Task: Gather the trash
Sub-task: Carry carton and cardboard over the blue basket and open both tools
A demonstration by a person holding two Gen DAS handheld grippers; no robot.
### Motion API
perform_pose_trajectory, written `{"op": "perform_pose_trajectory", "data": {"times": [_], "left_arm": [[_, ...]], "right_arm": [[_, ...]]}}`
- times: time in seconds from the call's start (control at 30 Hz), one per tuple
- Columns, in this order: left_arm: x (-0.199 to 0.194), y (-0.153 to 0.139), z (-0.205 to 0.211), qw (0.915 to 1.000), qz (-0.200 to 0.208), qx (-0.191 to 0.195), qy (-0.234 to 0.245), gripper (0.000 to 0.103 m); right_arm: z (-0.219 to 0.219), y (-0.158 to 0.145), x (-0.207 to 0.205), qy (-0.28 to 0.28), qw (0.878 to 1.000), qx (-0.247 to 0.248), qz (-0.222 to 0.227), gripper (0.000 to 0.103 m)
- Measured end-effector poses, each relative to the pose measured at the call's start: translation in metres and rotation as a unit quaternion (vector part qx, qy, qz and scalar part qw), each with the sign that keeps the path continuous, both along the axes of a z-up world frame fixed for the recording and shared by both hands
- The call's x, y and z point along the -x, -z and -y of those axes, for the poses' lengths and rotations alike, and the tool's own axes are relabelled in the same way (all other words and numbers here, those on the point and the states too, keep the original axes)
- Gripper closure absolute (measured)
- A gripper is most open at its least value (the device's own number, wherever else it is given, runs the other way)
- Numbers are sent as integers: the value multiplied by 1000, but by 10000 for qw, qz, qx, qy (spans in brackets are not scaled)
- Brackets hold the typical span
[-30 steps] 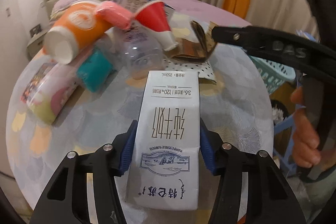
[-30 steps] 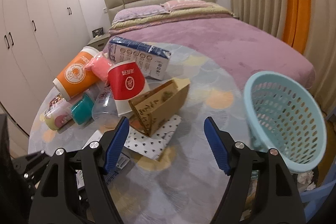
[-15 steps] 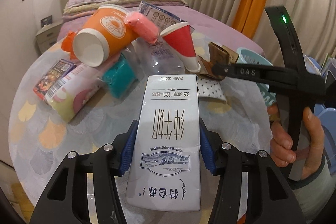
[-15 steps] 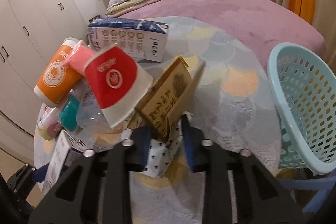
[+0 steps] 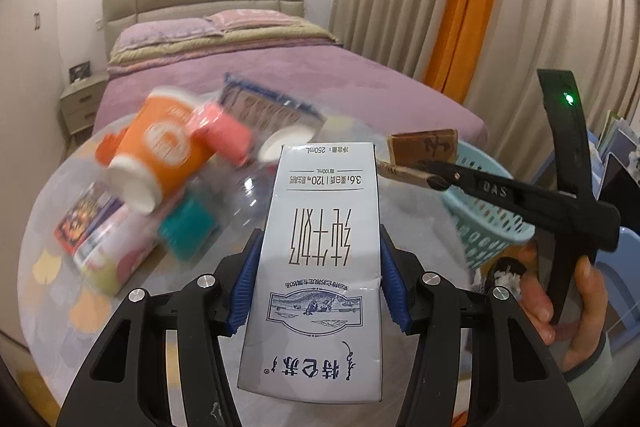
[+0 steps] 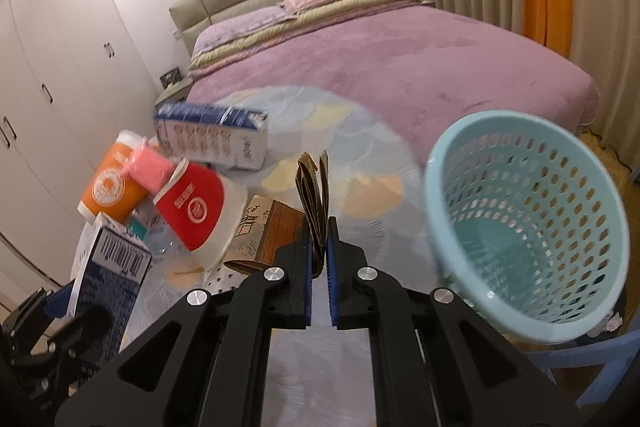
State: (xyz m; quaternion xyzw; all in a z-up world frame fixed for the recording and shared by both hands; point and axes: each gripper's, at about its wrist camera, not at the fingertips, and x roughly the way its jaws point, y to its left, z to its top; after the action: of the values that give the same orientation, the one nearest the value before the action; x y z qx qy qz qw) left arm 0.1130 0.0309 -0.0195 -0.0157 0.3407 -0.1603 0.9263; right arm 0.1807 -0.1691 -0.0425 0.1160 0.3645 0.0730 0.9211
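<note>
Count on the round table (image 6: 360, 147): two milk cartons, two paper cups, one clear plastic bottle, one brown cardboard piece, plus several small packets too blurred to count. Milk carton (image 5: 320, 247), white-grey, flat-sided, printed with Chinese characters and "250mL", is clamped between the blue ribbed fingers (image 5: 244, 291) of the left gripper (image 5: 316, 291), held lifted above the table with its printing upside down to the camera. The second carton (image 6: 212, 139), blue and white, lies on its side at the far side of the pile. Orange paper cup (image 5: 160, 155) lies tipped, white base toward the left wrist camera, a pink block (image 5: 224, 131) resting against it; red paper cup (image 6: 200, 207) lies tipped beside it. The clear bottle (image 5: 240, 195) is largely hidden under the cups. Right gripper (image 6: 319, 251): fingers nearly together, pinching the folded brown cardboard piece (image 6: 314, 195) edge-on, its corrugated layers visible; a further printed brown panel (image 6: 272, 231) hangs to its left. One light-blue perforated plastic basket (image 6: 528, 219), round and tilted mouth-forward, stands just right of the table. Teal block (image 5: 188, 231) and a pastel packet (image 5: 116, 255) sit on the near left of the table. Behind: one bed (image 6: 400, 67) with a purple cover.
</note>
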Motion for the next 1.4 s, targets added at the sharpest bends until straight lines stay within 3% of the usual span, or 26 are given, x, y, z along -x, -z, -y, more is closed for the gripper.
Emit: {"op": "perform_pose_trajectory", "data": {"times": [0.4, 0.77, 1.1, 1.23, 1.4], "left_arm": [[-45, -11, 99, 9970, 54, 192, 750, 51], [-95, 5, 198, 9894, -422, 372, 1339, 51], [-121, 38, 233, 9834, -1045, 632, 1341, 48], [-113, 36, 230, 9851, -926, 564, 1332, 38], [-103, 26, 217, 9863, -789, 632, 1300, 37]], "right_arm": [[98, -27, 20, 1037, 9932, 253, 467, 98], [207, 28, 9, 2175, 9746, -188, -508, 98], [220, 69, 0, 2140, 9696, -305, -1145, 98], [217, 66, -1, 1997, 9734, -356, -1068, 94], [213, 57, 4, 1895, 9772, -377, -886, 81]]}}
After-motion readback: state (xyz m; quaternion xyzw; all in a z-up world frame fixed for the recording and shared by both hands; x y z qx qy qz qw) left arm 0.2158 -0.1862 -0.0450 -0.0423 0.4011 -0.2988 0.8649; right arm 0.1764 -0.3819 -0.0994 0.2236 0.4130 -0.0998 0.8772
